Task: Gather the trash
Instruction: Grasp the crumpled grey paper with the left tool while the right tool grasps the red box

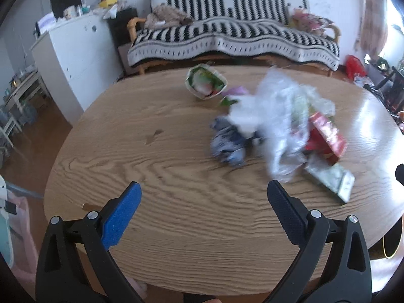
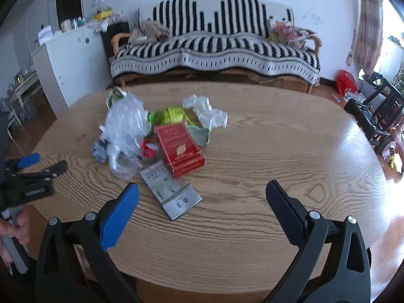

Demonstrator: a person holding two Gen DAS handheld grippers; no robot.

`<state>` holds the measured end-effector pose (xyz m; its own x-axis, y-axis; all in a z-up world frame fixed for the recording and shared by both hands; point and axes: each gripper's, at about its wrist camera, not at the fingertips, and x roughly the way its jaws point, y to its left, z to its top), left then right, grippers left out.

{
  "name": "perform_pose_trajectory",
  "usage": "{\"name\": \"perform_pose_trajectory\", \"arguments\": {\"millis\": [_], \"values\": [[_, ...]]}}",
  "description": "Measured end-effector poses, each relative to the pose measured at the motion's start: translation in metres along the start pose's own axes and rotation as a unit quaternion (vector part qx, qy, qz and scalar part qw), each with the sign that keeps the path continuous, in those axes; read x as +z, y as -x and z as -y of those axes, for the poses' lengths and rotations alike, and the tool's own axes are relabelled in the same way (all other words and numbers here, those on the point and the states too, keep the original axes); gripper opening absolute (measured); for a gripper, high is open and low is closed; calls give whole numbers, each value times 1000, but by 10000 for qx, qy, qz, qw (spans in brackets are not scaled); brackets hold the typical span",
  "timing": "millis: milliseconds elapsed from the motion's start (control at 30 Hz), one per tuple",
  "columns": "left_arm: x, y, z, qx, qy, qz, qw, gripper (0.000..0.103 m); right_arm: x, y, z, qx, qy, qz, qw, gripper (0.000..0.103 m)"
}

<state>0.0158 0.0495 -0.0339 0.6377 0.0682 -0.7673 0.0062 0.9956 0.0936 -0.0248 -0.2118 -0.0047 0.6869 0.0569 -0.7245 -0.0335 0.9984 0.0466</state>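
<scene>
Table [image 2: 252, 202]: wood-grain surface with a glossy sheen. On it: crinkled clear plastic bag [image 2: 125, 126], glossy red carton [image 2: 180, 149], crumpled white paper [image 2: 205, 112].

Wooden oval table [image 2: 252, 176] in foreground. Behind it a sofa [image 2: 214, 48] w/ black-and-white striped throw, cushions at both ends (patterns blurred). White cabinet [image 2: 68, 60] to the left, cluttered on top. Red bag [image 2: 346, 82] on floor at right, near dark chairs [image 2: 378, 111].

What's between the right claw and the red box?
In the right wrist view, a flattened silver-green packet lies on the table between the open right claw and the red box.
</scene>
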Motion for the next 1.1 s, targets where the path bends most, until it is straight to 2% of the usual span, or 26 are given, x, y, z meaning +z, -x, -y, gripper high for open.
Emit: {"name": "perform_pose_trajectory", "arguments": {"millis": [200, 433, 567, 700, 733, 800, 867, 900, 933, 1100], "values": [[5, -39, -1, -36, -324, -261, 9991, 97, 11, -51, 7, 12, 17, -154, 9999, 97], [27, -89, 6, -471, -224, -411, 9978, 97, 24, -106, 8, 262, 2, -354, 9990, 93], [34, -106, 7, -844, -92, -486, 9952, 97, 28, -131, 3, 447, 45, -489, 9978, 92], [39, -113, 10, -920, -50, -428, 9948, 97, 32, -148, -7, 588, 181, -567, 9965, 90], [38, -114, 11, -915, -57, -411, 9949, 94, 32, -151, -9, 623, 211, -604, 9960, 88], [39, -118, 10, -965, -65, -465, 9942, 77, 32, -157, -13, 701, 240, -694, 9948, 65], [38, -116, 7, -967, -62, -479, 9941, 52, 33, -155, -15, 772, 225, -675, 9945, 64], [39, -115, 5, -1047, -54, -523, 9931, 43, 33, -153, -16, 792, 240, -640, 9945, 63], [39, -114, 3, -1106, -29, -573, 9922, 40, 34, -150, -17, 807, 264, -583, 9947, 63], [40, -84, -9, -800, -49, -328, 9962, 36, 39, -118, -13, 833, 145, -240, 9961, 62]]}}
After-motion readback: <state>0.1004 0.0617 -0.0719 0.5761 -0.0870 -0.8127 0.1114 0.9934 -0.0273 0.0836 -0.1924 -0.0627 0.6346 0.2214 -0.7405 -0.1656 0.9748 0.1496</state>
